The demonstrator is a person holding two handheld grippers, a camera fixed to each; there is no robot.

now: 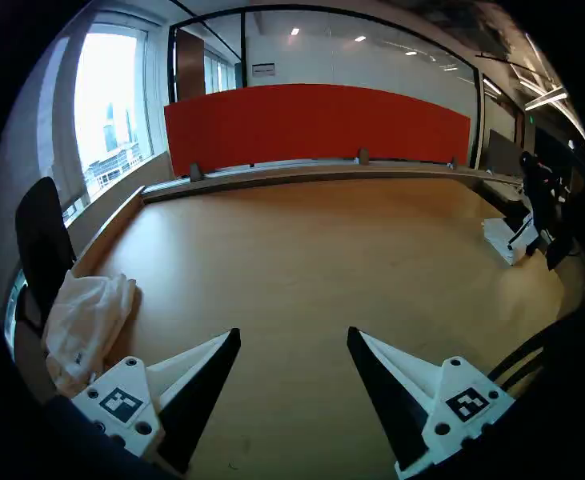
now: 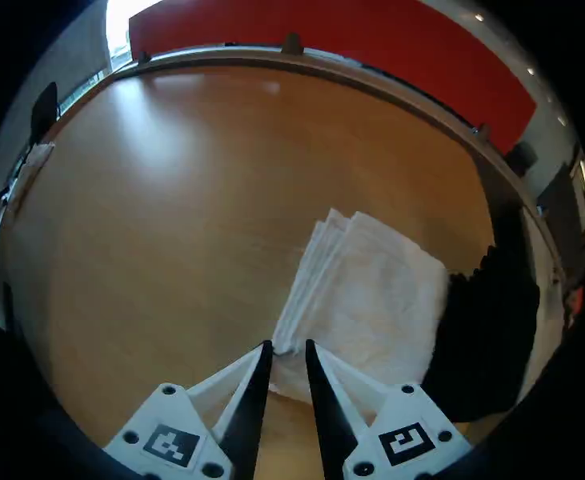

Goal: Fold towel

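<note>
Towel, folded, lies on table; right gripper pinches its near corner. Left gripper spread wide, holding nothing, well apart.

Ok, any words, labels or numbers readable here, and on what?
No text can be read.
Wall sign above the red partition: too small to read.
Marker squares on the left hand-held gripper and right hand-held gripper: patterns, no words.
Towel: no print visible.

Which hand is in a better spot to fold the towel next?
Right. The right gripper pinches the towel by its near edge; the left gripper hangs open over bare table, away from it.
</note>
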